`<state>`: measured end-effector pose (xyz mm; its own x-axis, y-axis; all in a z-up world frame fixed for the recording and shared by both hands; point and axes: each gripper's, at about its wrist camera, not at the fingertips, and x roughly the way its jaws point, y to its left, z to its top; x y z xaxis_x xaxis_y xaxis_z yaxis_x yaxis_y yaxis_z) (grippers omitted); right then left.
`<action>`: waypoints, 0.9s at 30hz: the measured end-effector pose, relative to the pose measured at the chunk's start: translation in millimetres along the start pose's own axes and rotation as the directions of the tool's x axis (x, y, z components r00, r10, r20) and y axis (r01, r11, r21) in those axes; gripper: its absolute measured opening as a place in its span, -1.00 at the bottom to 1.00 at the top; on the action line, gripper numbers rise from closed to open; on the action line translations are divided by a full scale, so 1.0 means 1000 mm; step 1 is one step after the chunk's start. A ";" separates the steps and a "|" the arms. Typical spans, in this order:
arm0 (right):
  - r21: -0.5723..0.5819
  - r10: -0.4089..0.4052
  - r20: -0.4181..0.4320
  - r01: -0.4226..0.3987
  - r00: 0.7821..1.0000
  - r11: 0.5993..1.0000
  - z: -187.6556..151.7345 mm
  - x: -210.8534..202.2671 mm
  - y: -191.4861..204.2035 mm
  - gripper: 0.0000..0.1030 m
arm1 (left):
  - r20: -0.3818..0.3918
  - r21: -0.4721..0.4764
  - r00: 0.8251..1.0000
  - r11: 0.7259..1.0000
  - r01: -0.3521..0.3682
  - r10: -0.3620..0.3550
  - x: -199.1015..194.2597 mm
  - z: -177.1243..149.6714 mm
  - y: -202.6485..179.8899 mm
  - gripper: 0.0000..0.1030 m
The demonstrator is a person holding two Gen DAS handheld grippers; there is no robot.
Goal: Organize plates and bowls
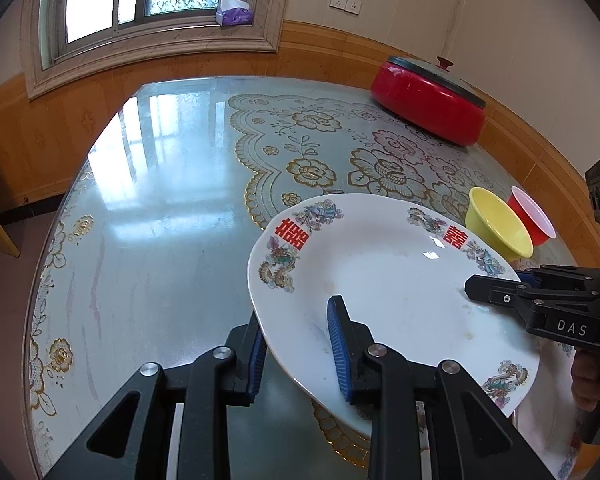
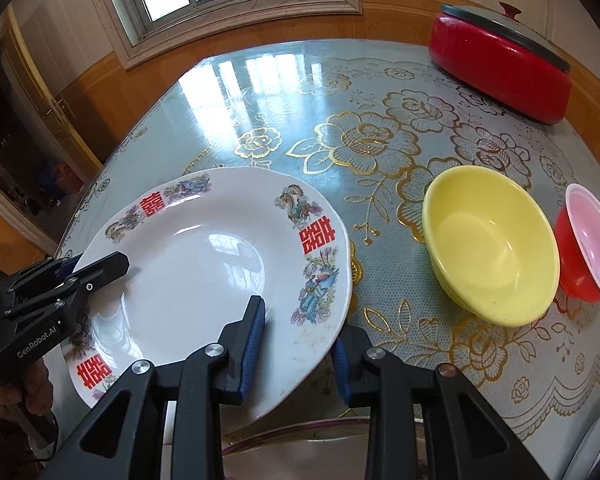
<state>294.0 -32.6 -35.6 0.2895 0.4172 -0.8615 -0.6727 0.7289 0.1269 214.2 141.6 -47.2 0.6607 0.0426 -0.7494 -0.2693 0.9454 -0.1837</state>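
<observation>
A white plate [image 1: 396, 264] with red characters and dragon prints hangs tilted above the table, gripped from two sides. My left gripper [image 1: 296, 328] is shut on its near rim, one blue pad on top and one underneath. My right gripper [image 2: 300, 328] is shut on the opposite rim of the plate [image 2: 196, 264] in the same way. Each gripper shows in the other's view: the right gripper [image 1: 496, 284] at the plate's right edge, the left gripper [image 2: 96, 264] at its left edge. A yellow bowl [image 2: 492, 248] and a red bowl [image 2: 592, 244] with a white inside stand on the table to the right.
The glass-topped table [image 1: 160, 220] has a floral lace cloth under the glass. A red pot with a lid [image 1: 428, 100] stands at the far right by the wall. The rim of another dish [image 2: 300, 432] shows below the held plate. A hand [image 1: 588, 376] holds the right gripper's grip.
</observation>
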 end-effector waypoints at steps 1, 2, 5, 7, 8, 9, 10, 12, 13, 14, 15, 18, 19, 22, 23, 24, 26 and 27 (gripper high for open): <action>0.003 0.002 -0.001 -0.002 1.000 1.000 0.000 0.000 0.000 -0.42 | -0.002 -0.001 1.000 1.000 0.000 0.000 0.001 -0.001 0.000 -0.42; 0.005 0.002 -0.001 -0.002 1.000 1.000 -0.001 0.000 0.000 -0.42 | -0.002 -0.003 1.000 1.000 0.001 -0.001 0.000 -0.001 0.001 -0.42; 0.006 0.003 0.007 -0.004 1.000 1.000 -0.002 -0.003 -0.001 -0.42 | 0.015 -0.002 1.000 1.000 0.009 -0.009 -0.005 -0.003 0.000 -0.42; -0.001 0.002 0.020 -0.002 1.000 1.000 -0.002 -0.006 -0.001 -0.42 | 0.027 0.005 1.000 1.000 0.011 -0.011 -0.008 -0.004 -0.002 -0.42; -0.008 -0.005 0.027 0.005 1.000 1.000 -0.003 -0.007 0.000 -0.42 | 0.027 0.005 1.000 1.000 0.011 -0.011 -0.008 -0.004 -0.003 -0.42; -0.014 -0.011 0.031 0.012 0.999 1.000 -0.004 -0.009 0.002 -0.42 | 0.027 -0.001 1.000 1.000 0.013 -0.013 -0.008 -0.005 -0.003 -0.42; -0.015 -0.013 0.033 0.014 0.999 1.000 -0.005 -0.011 0.003 -0.42 | 0.031 0.000 0.999 1.000 0.013 -0.013 -0.010 -0.005 -0.004 -0.42; -0.014 -0.012 0.044 0.012 0.999 1.000 -0.008 -0.016 0.003 -0.42 | 0.045 0.006 0.999 1.000 0.018 -0.019 -0.015 -0.007 -0.006 -0.42; -0.013 -0.012 0.051 0.013 0.999 1.000 -0.009 -0.019 0.003 -0.42 | 0.050 0.007 0.999 1.000 0.022 -0.022 -0.018 -0.007 -0.007 -0.42; -0.012 -0.014 0.056 0.015 0.998 1.000 -0.011 -0.022 0.003 -0.42 | 0.056 0.011 0.998 1.000 0.024 -0.025 -0.020 -0.008 -0.009 -0.42; -0.015 -0.020 0.064 0.021 0.998 1.000 -0.012 -0.026 0.004 -0.42 | 0.061 0.014 0.998 1.000 0.026 -0.027 -0.023 -0.008 -0.011 -0.42; -0.015 -0.030 0.080 0.032 0.996 0.999 -0.019 -0.038 0.003 -0.41 | 0.070 0.024 0.997 0.999 0.040 -0.042 -0.030 -0.010 -0.017 -0.42; -0.011 -0.031 0.085 0.032 0.996 0.999 -0.022 -0.042 0.001 -0.42 | 0.074 0.028 0.996 0.999 0.046 -0.048 -0.032 -0.010 -0.020 -0.42; 0.003 -0.040 0.104 0.040 0.994 0.999 -0.031 -0.056 -0.003 -0.42 | 0.084 0.045 0.994 0.997 0.060 -0.063 -0.041 -0.013 -0.029 -0.42; 0.008 -0.043 0.110 0.042 0.993 0.999 -0.035 -0.061 -0.005 -0.42 | 0.088 0.051 0.993 0.996 0.068 -0.072 -0.044 -0.014 -0.033 -0.42; 0.014 -0.048 0.119 0.046 0.992 0.999 -0.040 -0.066 -0.006 -0.42 | 0.091 0.058 0.993 0.996 0.075 -0.080 -0.047 -0.015 -0.037 -0.42; 0.026 -0.061 0.134 0.058 0.989 0.998 -0.049 -0.077 -0.009 -0.42 | 0.094 0.072 0.991 0.993 0.091 -0.098 -0.052 -0.017 -0.046 -0.43; 0.032 -0.070 0.143 0.066 0.987 0.997 -0.055 -0.084 -0.010 -0.42 | 0.095 0.079 0.990 0.992 0.099 -0.107 -0.054 -0.019 -0.051 -0.43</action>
<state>239.0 -105.1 8.3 0.4304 0.4388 -0.7888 -0.6298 0.7720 0.0858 179.2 85.0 -9.0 0.7492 -0.0281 -0.6617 -0.1463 0.9674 -0.2068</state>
